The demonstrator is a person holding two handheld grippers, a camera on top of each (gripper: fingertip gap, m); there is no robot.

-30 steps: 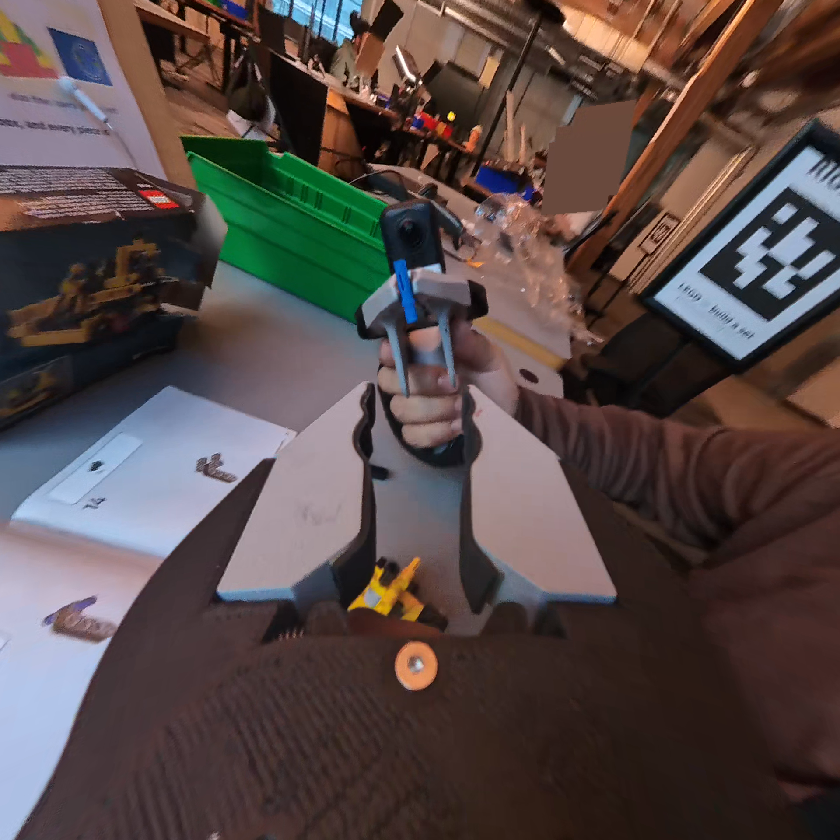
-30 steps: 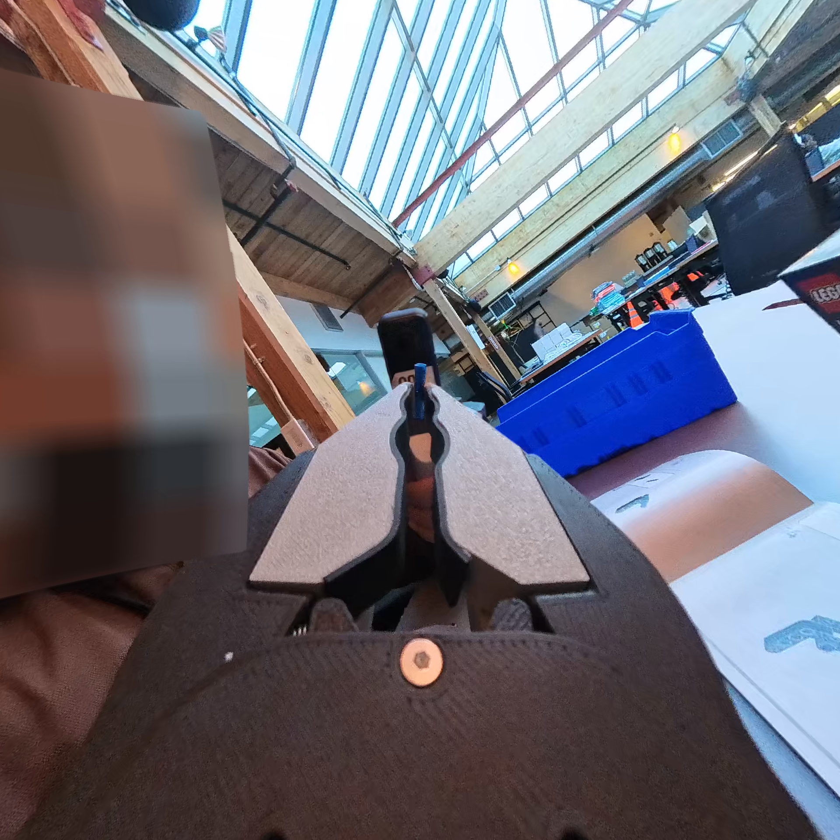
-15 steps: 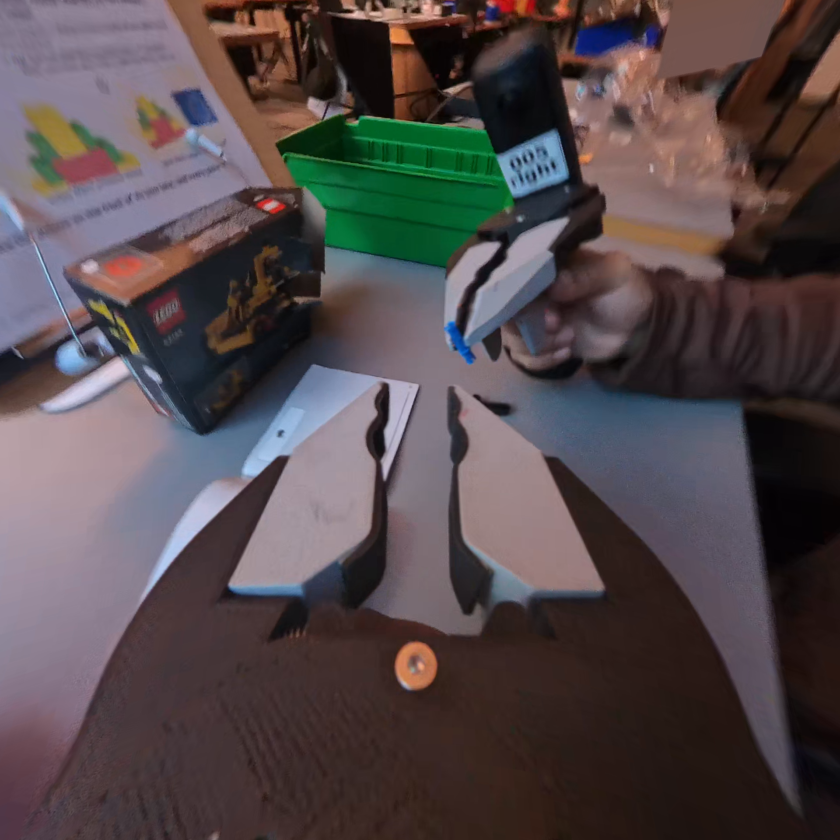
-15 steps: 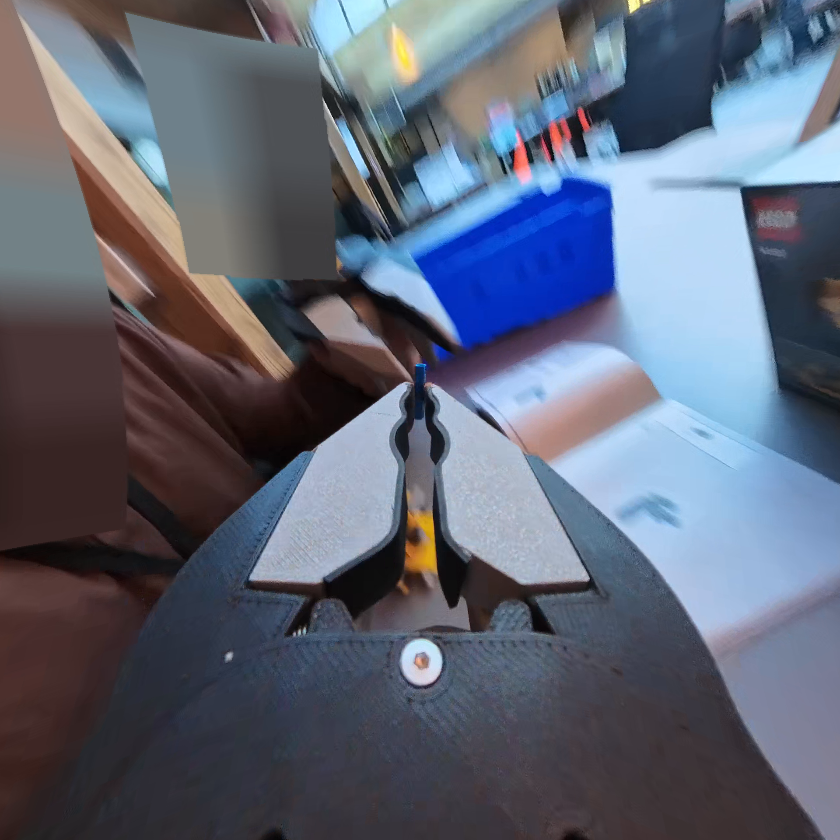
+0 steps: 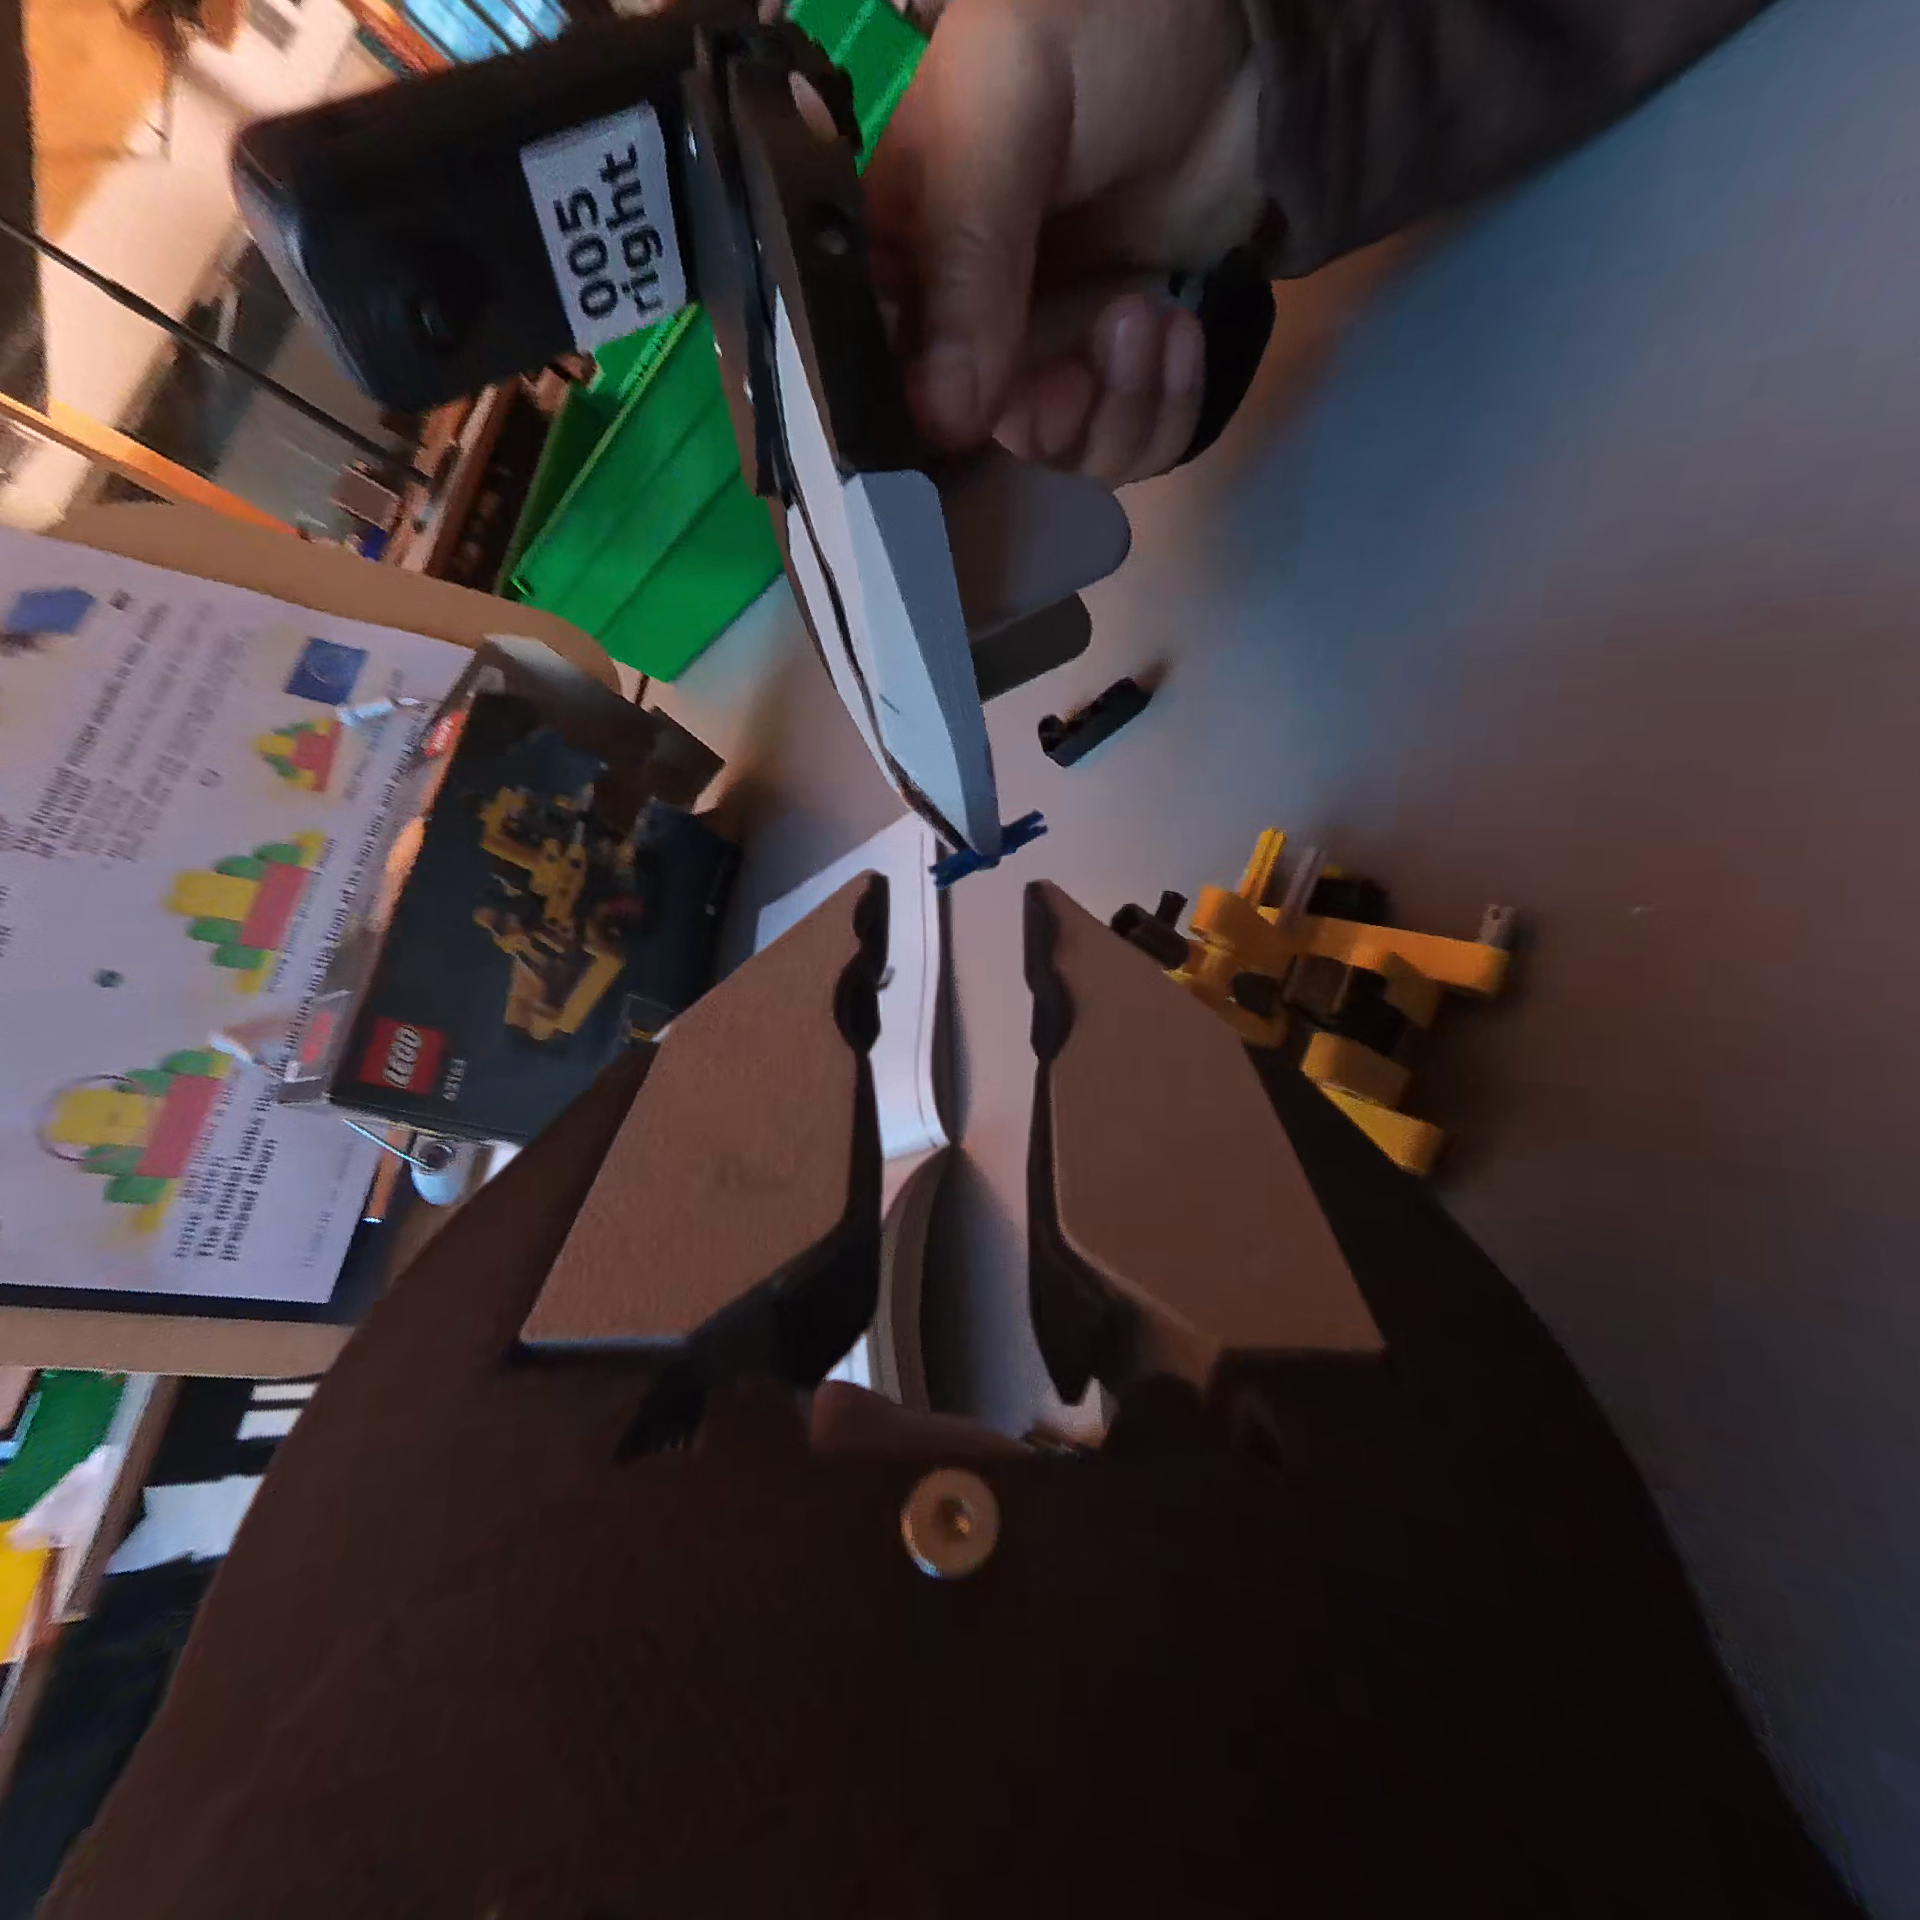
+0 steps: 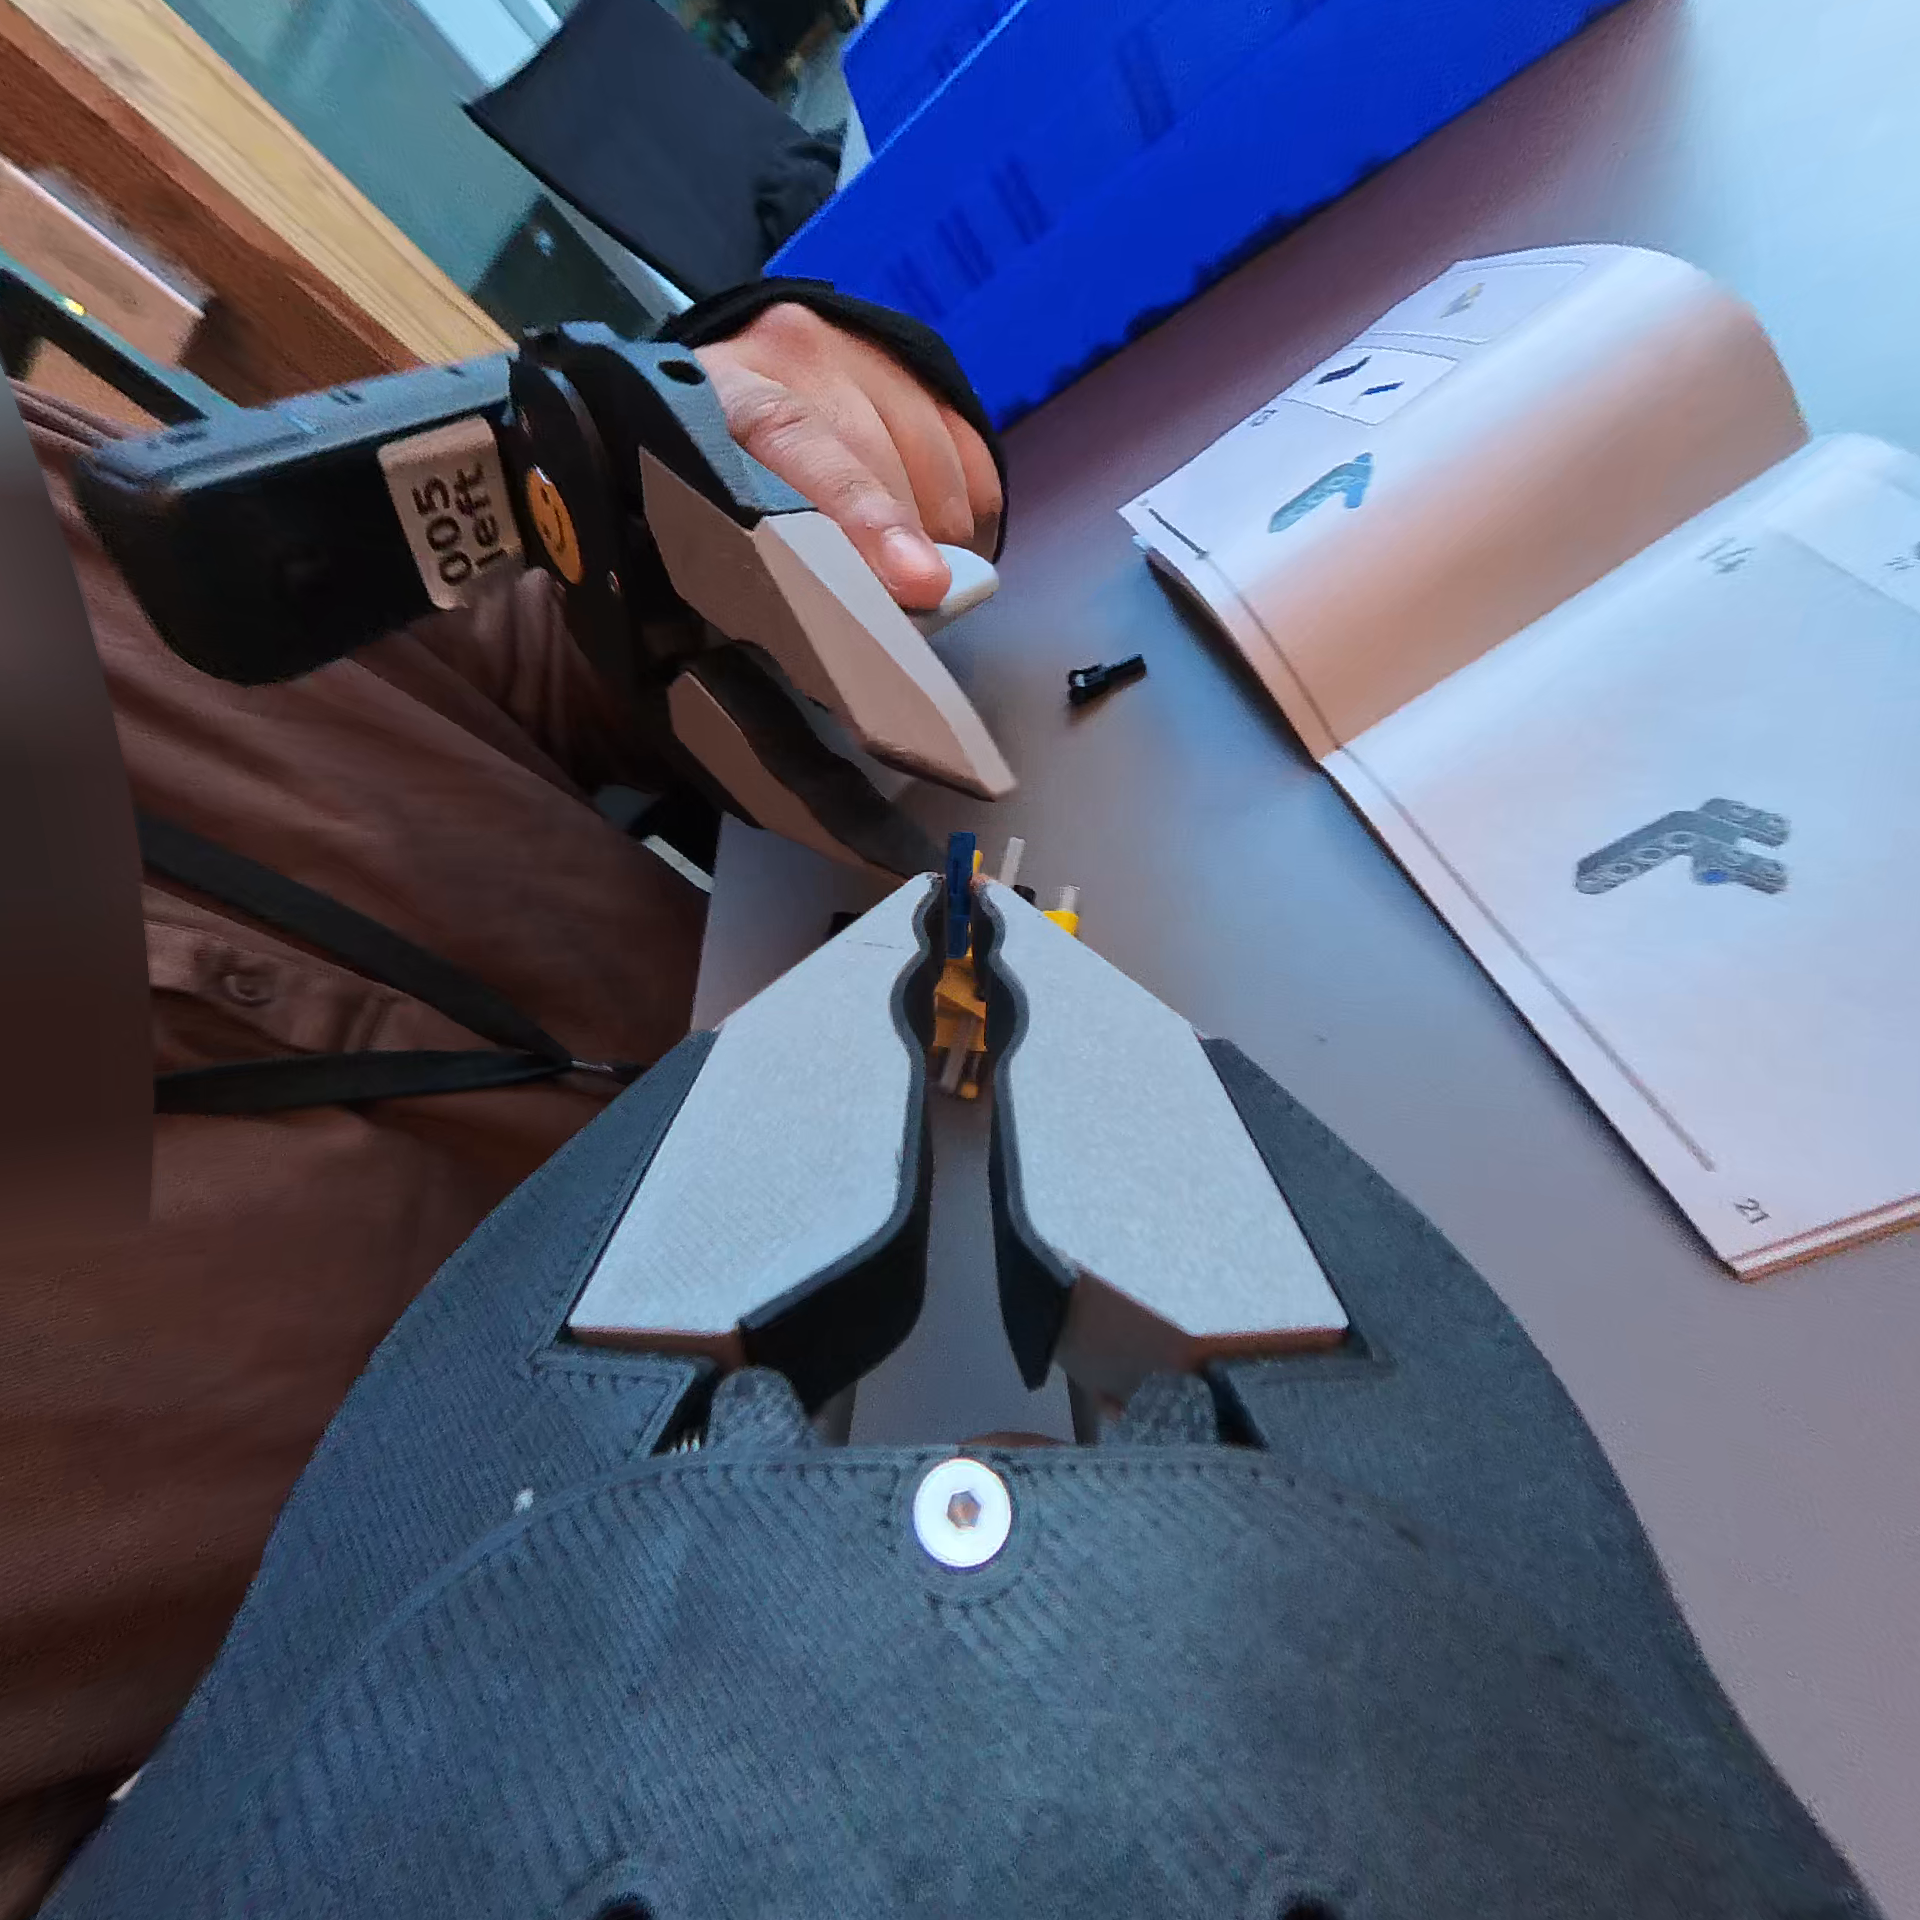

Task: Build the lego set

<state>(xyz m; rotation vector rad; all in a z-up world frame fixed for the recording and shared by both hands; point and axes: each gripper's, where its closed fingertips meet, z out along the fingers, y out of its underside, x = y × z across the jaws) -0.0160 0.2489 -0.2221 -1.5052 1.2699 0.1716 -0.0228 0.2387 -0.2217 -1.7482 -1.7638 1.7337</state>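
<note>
Right gripper (image 6: pixel 958 883) pinches a small blue plastic pin (image 6: pixel 960 894) at its tips, just above the yellow-and-black lego assembly (image 5: pixel 1340 987) lying on the grey table (image 5: pixel 1610 623). Left gripper (image 5: pixel 954 899) hangs spread and empty; better it steady the model before the pin goes in.

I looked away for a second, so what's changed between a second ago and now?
The right gripper swung down from pointing at the ceiling to just above the yellow model on the table, facing the left gripper. Unchanged: it stays shut on the blue pin, and the left gripper stays open and empty.
</note>
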